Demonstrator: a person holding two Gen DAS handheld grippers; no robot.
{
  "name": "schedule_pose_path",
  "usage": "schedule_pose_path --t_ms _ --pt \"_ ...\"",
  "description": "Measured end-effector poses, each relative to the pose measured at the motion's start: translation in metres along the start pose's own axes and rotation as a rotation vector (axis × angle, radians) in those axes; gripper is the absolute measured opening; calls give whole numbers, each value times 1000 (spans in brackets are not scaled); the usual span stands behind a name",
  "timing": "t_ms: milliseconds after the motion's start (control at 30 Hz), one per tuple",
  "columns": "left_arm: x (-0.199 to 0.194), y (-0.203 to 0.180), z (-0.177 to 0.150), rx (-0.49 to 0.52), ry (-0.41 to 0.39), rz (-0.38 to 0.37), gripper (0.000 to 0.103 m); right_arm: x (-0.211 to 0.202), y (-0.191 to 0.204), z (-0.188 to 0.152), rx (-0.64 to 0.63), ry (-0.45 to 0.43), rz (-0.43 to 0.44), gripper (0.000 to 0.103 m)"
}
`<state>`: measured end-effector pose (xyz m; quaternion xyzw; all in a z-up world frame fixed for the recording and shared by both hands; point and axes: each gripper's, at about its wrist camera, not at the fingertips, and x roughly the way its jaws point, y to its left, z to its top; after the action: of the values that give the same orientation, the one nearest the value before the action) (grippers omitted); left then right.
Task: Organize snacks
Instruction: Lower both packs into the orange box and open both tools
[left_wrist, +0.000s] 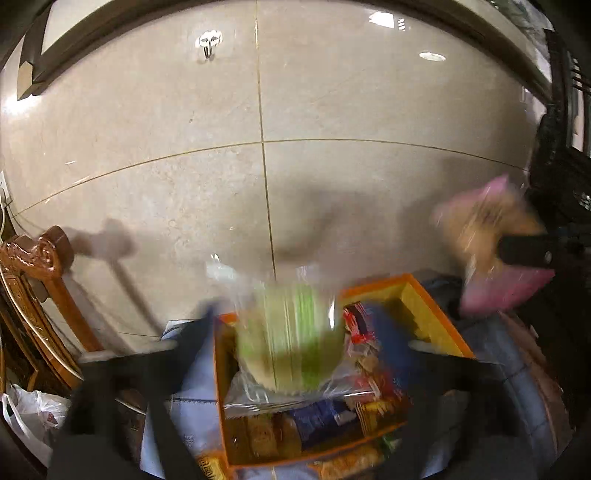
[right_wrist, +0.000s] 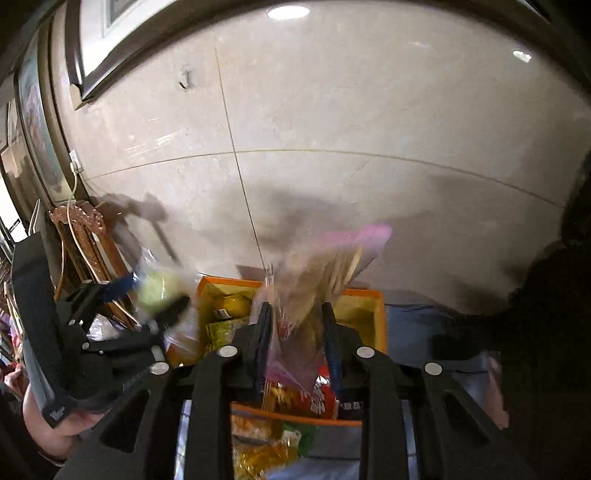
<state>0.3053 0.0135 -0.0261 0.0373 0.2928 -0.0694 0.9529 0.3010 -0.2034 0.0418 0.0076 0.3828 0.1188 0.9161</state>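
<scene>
Snacks in two places: some packed in an orange box (left_wrist: 436, 314) low in the middle of both views, others held up by the grippers. Left gripper (left_wrist: 291, 332) closed around a clear bag of green and cream snacks (left_wrist: 291, 332), blurred by motion, hanging just above the box at lower centre of the left view; same bag a pale green smear (right_wrist: 159, 288) at left of the right view, beside the left gripper (right_wrist: 162, 310). Right gripper (right_wrist: 295, 332) narrowed onto a pink-edged bag of tan snacks (right_wrist: 325, 273), rising from between the fingers at centre of the right view; same bag (left_wrist: 491, 251) at right edge of the left view, pinched by a dark finger (left_wrist: 524, 251). Inside the box: red, blue and yellow packets (left_wrist: 369, 384), a yellow pack (right_wrist: 232, 306) in the far compartment. More yellow packets (right_wrist: 258, 446) below the box at bottom centre, outside it. Box resting on a blue-grey cloth surface (left_wrist: 517, 376). Beige tiled wall (left_wrist: 184, 147) behind, a metal hook (left_wrist: 209, 42) in the upper left, carved wooden chair (left_wrist: 40, 273) at left, white plastic bag (left_wrist: 33, 417) in the lower left corner.
</scene>
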Motion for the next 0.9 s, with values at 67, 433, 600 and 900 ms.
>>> schedule_pose_path --t_ms 67,433,600,900 --pt "15 0 -3 4 31 31 99 11 -3 -2 2 -4 -70 74" --pt "19 2 -24 22 54 45 99 21 -12 -31 33 20 -75 74" --pt "-11 0 -24 36 4 32 99 2 1 -35 23 4 -46 74" --pt "-64 8 -112 9 66 -44 99 -34 19 -138 87 65 -29 85"
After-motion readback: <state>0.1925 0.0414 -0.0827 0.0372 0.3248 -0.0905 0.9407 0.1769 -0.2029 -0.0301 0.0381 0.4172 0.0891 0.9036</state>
